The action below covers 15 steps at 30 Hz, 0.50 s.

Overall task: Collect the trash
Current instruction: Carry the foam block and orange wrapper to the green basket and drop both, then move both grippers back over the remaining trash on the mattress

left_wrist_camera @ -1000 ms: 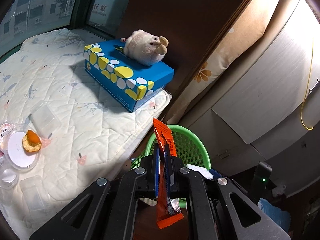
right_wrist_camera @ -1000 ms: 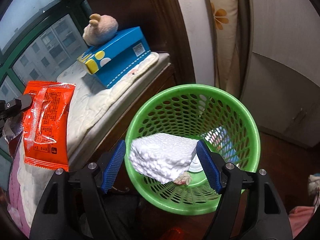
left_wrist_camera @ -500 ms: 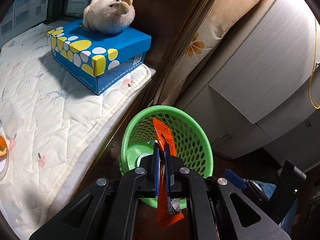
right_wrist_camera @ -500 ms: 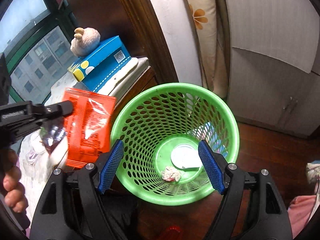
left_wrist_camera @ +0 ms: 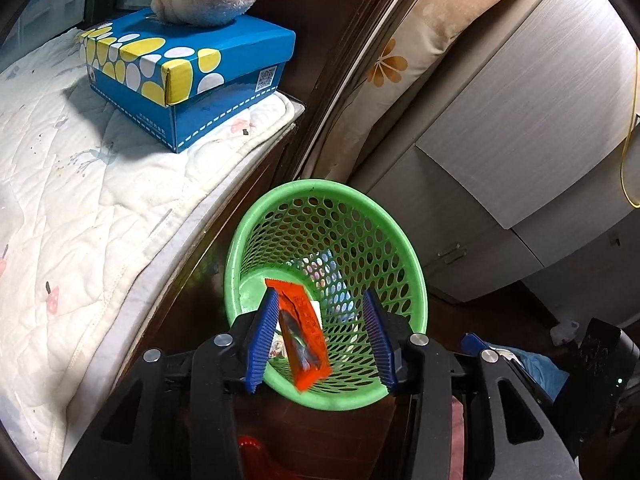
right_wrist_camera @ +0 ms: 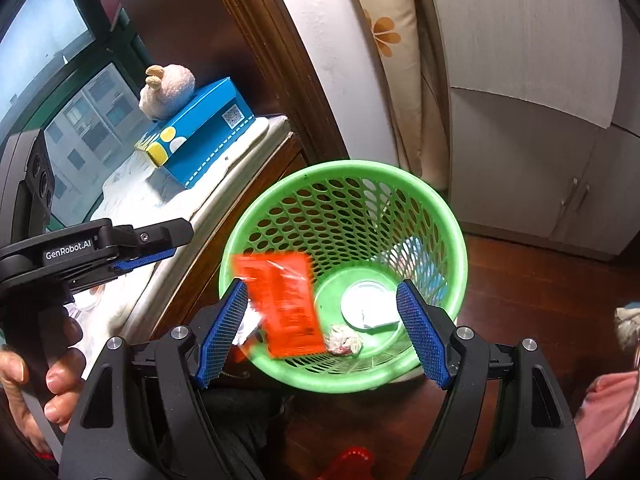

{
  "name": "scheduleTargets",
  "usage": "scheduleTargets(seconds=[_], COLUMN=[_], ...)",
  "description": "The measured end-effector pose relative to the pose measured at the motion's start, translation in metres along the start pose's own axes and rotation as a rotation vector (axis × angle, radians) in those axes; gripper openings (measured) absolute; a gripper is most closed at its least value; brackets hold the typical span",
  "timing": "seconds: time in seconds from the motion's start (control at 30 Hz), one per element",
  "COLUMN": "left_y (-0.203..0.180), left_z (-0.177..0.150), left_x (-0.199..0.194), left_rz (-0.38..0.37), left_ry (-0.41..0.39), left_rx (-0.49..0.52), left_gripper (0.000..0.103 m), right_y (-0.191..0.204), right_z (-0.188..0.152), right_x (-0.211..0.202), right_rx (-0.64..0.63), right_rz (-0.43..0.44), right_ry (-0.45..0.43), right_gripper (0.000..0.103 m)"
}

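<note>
Quilted bedding (left_wrist_camera: 92,208) fills the left of my left wrist view, where my left gripper (left_wrist_camera: 320,334) (jaws just spread, pressing nothing) hangs over the green basket (left_wrist_camera: 404,264) on the floor, the orange wrapper (left_wrist_camera: 302,330) loose between its pads. From the right wrist, my right gripper (right_wrist_camera: 320,334) gapes empty above the basket, and the blurred wrapper is at its near-left rim.

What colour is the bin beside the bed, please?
Green, a perforated plastic bin; clearest in the right wrist view.
</note>
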<state>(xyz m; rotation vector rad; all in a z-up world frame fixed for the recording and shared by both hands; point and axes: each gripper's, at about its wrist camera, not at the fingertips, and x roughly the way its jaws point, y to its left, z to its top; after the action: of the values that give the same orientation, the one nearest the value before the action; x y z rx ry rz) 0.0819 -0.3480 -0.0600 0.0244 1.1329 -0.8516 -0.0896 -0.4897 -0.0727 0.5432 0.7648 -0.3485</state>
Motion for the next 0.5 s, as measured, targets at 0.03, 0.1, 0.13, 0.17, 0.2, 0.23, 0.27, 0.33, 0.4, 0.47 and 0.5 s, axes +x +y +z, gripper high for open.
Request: scheduleTargets(seconds=[0.03,0.1,0.13,0.17,0.2,0.23,0.27,0.33,0.4,0.47,0.5], left_y=[0.002,0.007,0.010,0.014,0.019,0.023,0.029,0.040,0.052,0.064,0.071], left_z=[-0.001,-0.004,-0.007,-0.009,-0.011,-0.014,-0.016,-0.021,-0.026,-0.032,-0.034], left_x=[-0.003,-0.011,-0.017,-0.023,-0.029,-0.035,-0.042,-0.055,-0.068,-0.081,-0.088], left_rz=[0.002,0.025,0.034,0.043,0.056,0.070,0.086,0.113,0.142,0.167,0.173], left_ry=[-0.006,-0.016,-0.020,-0.028,-0.037,-0.046,-0.054,-0.074,-0.094,-0.118,-0.125], left_rx=[-0.003,-0.005,-0.006,-0.009,-0.013,-0.018,-0.025,-0.040,-0.058,-0.080,-0.091], left_gripper=[0.042,0.042,0.042,0.042,0.042,0.042,0.042,0.042,0.046,0.048,0.048], right_y=[0.001,0.005,0.007,0.010,0.013,0.017,0.021,0.030,0.040,0.053,0.060], right_z=[0.000,-0.001,-0.001,-0.001,-0.001,-0.001,-0.002,-0.002,-0.003,-0.003,-0.004], right_x=[0.000,-0.001,-0.002,-0.002,-0.003,-0.004,-0.004,-0.004,-0.004,-0.004,-0.004], right_rx=[-0.003,-0.013,-0.018,-0.023,-0.029,-0.039,-0.050,-0.066,-0.085,-0.112,-0.123], right_rz=[0.002,0.007,0.010,0.016,0.021,0.027,0.032,0.046,0.062,0.077,0.085], right_ry=[0.002,0.003,0.003,0.004,0.004,0.004,0.004,0.005,0.008,0.010,0.011], right_gripper=[0.076,0.076,0.076,0.076,0.077,0.076,0.076,0.076,0.076,0.077,0.077])
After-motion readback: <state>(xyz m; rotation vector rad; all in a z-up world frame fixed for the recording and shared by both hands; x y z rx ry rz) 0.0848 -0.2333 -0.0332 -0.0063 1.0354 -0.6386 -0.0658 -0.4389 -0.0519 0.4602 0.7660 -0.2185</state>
